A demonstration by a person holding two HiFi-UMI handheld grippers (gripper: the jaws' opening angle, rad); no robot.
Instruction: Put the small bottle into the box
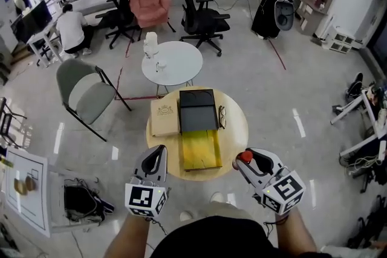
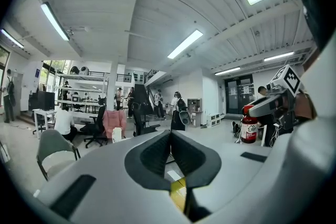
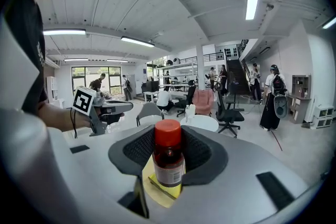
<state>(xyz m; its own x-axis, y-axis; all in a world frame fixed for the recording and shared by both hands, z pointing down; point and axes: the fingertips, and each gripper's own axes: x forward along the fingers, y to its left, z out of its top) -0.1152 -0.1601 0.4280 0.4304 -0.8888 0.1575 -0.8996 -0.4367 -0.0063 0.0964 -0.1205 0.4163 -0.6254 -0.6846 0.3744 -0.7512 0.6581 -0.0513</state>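
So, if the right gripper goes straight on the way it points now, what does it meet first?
Probably nothing close. The right gripper, shut on the small bottle, points roughly level, so its line seems to pass above the yellow-lined box; the white round table stands beyond, depth unclear.

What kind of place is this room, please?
Probably an open-plan office or lab workspace: it has long desks, monitors and rolling office chairs, with several people working around them.

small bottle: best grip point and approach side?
Grip the labelled body of the small bottle, below the red cap, coming from the side, as the right hand-held gripper does now. It stands upright and its round straight walls seat between the padded jaws.
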